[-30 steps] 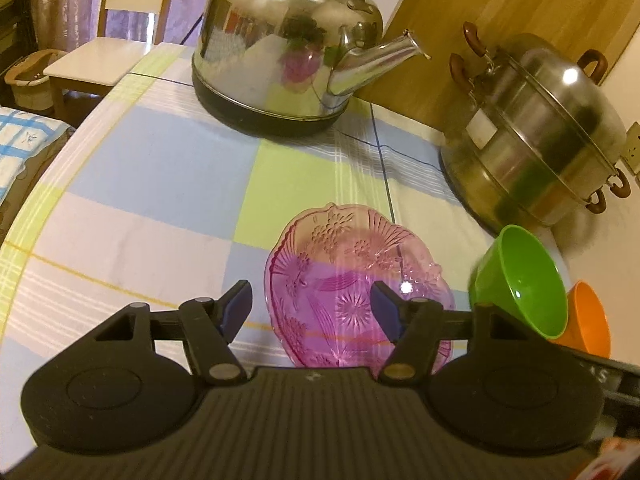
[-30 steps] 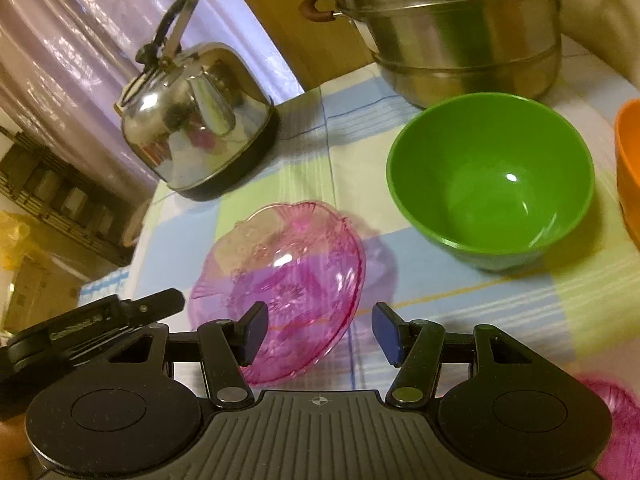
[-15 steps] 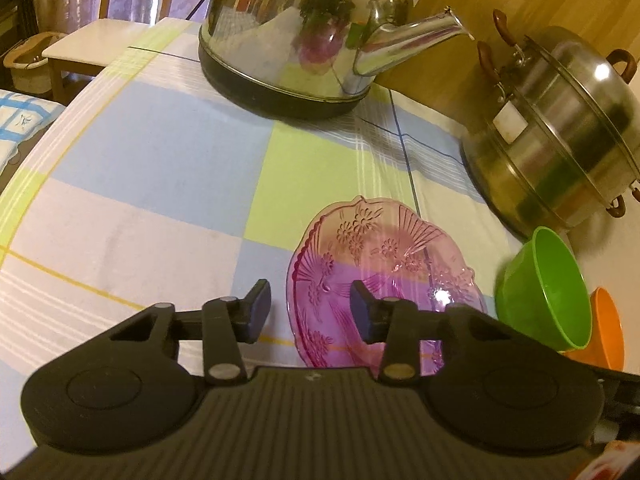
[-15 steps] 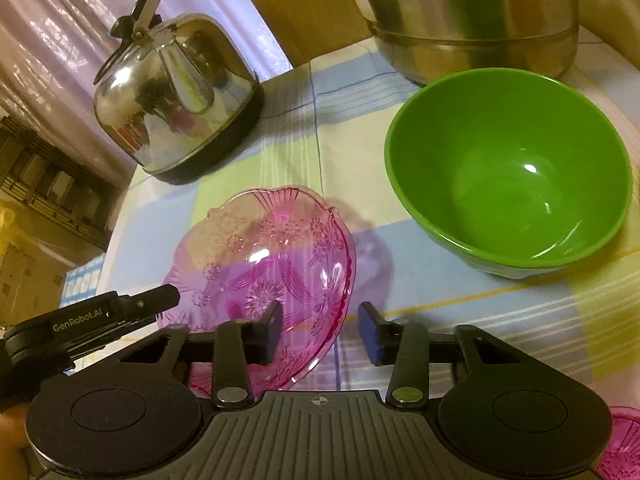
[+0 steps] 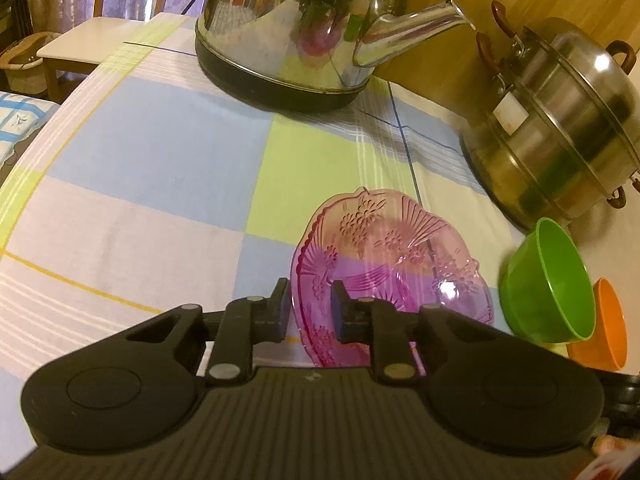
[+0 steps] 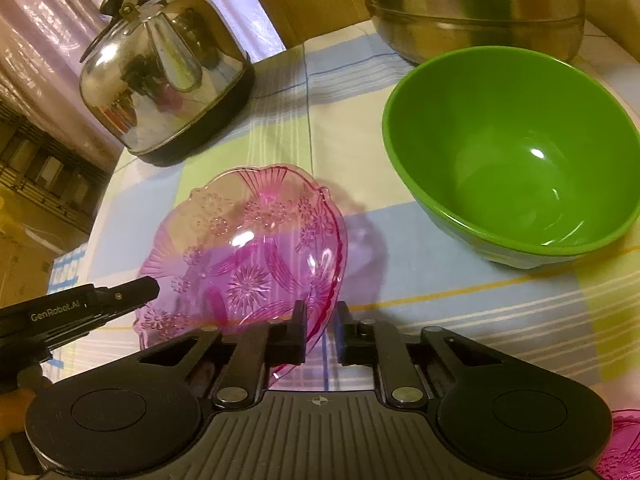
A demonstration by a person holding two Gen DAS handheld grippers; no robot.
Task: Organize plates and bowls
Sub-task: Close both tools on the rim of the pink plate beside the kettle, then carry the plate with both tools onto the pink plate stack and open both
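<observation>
Both grippers, left gripper [image 5: 309,306] and right gripper [image 6: 322,334], are straddling opposite rims of the pink glass plate [image 5: 390,264], fingers nearly pinching.

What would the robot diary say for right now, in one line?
left gripper: straddling rim of pink patterned glass plate, not shut | right gripper: same, opposite rim | green plastic bowl: untouched

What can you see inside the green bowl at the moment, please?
The green bowl looks empty: the right wrist view shows only its glossy inner wall and floor with light reflections. Its near inner wall, below the front rim, is hidden from this angle.
</observation>
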